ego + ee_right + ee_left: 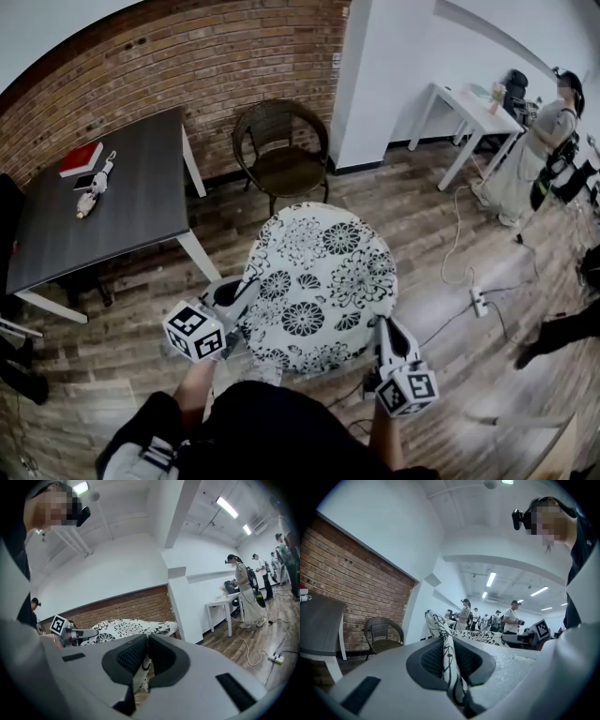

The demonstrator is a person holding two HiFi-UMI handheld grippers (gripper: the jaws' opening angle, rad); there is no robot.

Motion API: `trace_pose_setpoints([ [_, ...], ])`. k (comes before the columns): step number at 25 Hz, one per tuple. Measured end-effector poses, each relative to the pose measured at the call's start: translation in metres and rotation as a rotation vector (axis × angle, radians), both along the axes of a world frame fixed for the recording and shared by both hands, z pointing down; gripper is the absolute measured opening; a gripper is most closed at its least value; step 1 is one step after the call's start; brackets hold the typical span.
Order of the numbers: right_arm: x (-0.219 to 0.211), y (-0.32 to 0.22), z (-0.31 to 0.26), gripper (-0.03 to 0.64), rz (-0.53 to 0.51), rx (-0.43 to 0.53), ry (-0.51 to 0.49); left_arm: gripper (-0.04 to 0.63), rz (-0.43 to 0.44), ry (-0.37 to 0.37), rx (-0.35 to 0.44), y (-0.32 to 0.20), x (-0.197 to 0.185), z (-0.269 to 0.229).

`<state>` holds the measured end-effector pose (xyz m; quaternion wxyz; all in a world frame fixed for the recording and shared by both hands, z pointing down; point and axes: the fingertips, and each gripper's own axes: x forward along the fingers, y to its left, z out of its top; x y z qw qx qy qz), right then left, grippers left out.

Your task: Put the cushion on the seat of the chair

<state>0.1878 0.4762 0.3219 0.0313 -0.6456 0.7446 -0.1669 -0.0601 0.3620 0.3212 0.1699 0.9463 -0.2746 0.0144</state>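
A round white cushion with black flower print [319, 286] hangs flat in the air between both grippers, in front of the person. My left gripper [246, 292] is shut on its left rim; the fabric edge [449, 667] runs pinched between the dark pads [432, 659]. My right gripper [382, 330] is shut on the cushion's near right rim, with cloth [142, 672] caught between its pads [131, 657]. The brown wicker chair [281, 150] stands beyond the cushion against the brick wall, its seat [289, 169] bare. The chair [382, 637] also shows in the left gripper view.
A dark table [112, 202] with a red book [82, 158] and small items stands at the left. A white column [384, 75] rises beside the chair. A white desk [469, 117] and a standing person [539, 155] are at the right. A cable and power strip [478, 302] lie on the wooden floor.
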Motion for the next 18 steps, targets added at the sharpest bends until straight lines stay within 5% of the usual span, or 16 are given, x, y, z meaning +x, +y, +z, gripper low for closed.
trace_pose_setpoints([
  [18,0.003,-0.007,0.016,0.015,0.013,0.009,0.023,0.015,0.007,0.016,0.001,-0.01,0.002,0.026],
])
